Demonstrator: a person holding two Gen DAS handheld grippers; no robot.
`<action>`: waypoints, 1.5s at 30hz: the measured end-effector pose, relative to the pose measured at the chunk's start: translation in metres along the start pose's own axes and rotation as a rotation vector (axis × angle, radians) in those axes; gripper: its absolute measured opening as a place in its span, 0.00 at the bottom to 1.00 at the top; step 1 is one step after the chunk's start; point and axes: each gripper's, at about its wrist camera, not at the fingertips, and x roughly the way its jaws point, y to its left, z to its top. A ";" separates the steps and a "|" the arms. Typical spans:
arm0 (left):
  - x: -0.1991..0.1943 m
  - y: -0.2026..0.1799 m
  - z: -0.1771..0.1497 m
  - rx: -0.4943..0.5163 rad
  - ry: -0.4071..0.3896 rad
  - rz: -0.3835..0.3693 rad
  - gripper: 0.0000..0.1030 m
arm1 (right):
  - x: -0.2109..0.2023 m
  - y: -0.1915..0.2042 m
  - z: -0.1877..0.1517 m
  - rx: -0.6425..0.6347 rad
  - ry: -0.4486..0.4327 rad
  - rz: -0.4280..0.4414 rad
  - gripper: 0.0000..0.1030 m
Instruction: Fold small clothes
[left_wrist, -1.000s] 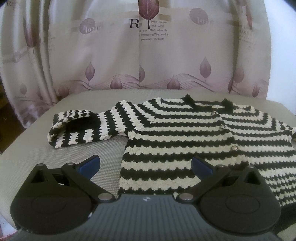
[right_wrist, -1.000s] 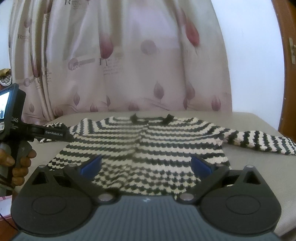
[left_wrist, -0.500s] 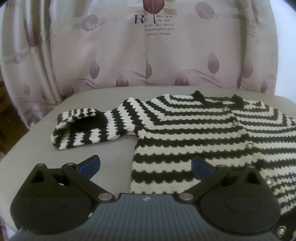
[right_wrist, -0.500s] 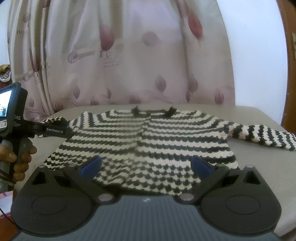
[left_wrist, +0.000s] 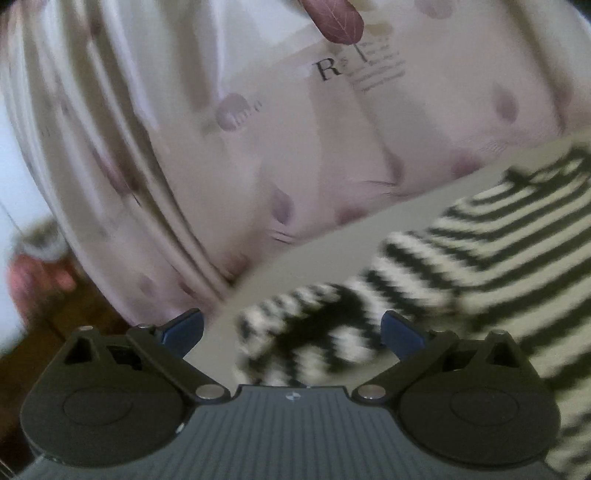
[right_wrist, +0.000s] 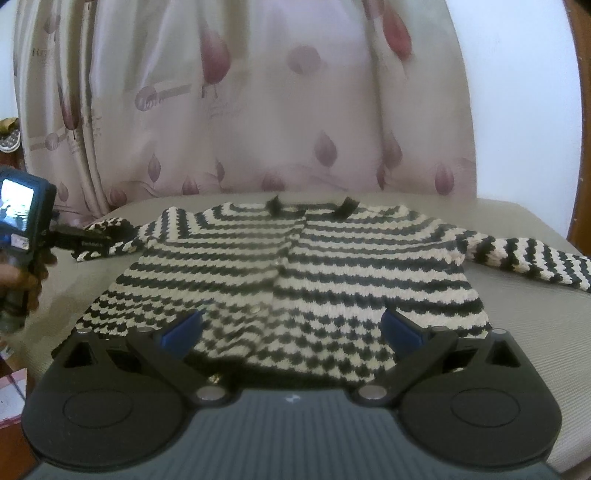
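Left gripper (left_wrist: 291, 330) has swung over to the sweater (right_wrist: 295, 273) sleeve (left_wrist: 314, 328), which sits between its wide-open fingers, while right gripper (right_wrist: 291, 330) hangs wide open at the hem.
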 end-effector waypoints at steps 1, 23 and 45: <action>0.011 0.001 0.000 0.038 -0.003 0.026 0.96 | 0.001 0.000 0.000 -0.002 0.002 0.000 1.00; 0.099 0.158 -0.048 -0.484 0.327 0.159 0.22 | 0.011 0.003 -0.001 -0.008 0.036 -0.004 1.00; 0.023 0.170 -0.092 -0.669 0.258 -0.030 0.83 | -0.016 -0.039 0.001 0.106 -0.047 -0.062 1.00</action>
